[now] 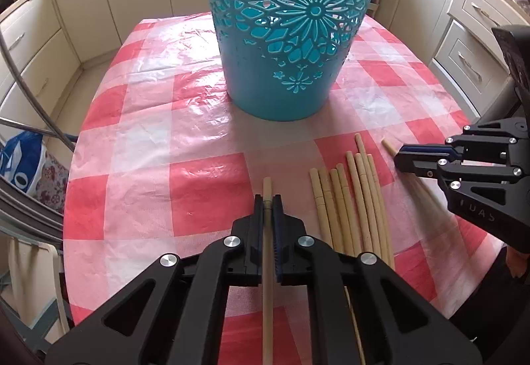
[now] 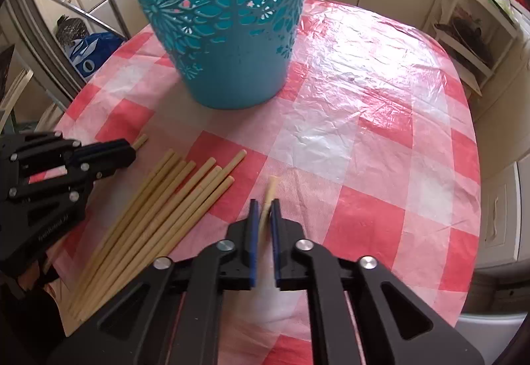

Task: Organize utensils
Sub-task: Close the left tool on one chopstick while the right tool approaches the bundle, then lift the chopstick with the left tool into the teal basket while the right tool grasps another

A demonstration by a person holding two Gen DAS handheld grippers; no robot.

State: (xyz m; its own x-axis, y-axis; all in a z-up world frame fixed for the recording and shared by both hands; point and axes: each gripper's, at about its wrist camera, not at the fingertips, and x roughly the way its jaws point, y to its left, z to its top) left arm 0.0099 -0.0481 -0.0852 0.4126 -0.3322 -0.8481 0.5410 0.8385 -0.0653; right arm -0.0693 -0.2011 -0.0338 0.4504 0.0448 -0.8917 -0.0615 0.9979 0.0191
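On the bench (image 1: 139, 139), under its red-and-white checked cloth, we see a tall teal basket (image 1: 291, 33) with flower cutouts standing upright toward the far side. Nearer to us a loose row of bamboo chopsticks (image 1: 351, 199) lies flat on the cloth, side by side and mostly touching, their ends fanned slightly.

Our left gripper (image 1: 267, 199) has its jaws nearly closed, pinching one chopstick (image 1: 267, 186) that runs lengthwise between the pads, its tip poking just past them toward the basket. This stick sits just left of the row, apart from it.

Our right gripper (image 2: 264, 203) also has its jaws drawn close around a single stick (image 2: 270, 191); the stick's end juts out at a slight tilt beyond the fingertips. From the left camera we see that same gripper (image 1: 402, 158) to the right of the row, the held stick's end (image 1: 387, 145) showing just past it.

From the right camera the left gripper (image 2: 131, 149) sits at the far left of the row (image 2: 159, 212), and the basket (image 2: 225, 33) stands well apart beyond both.
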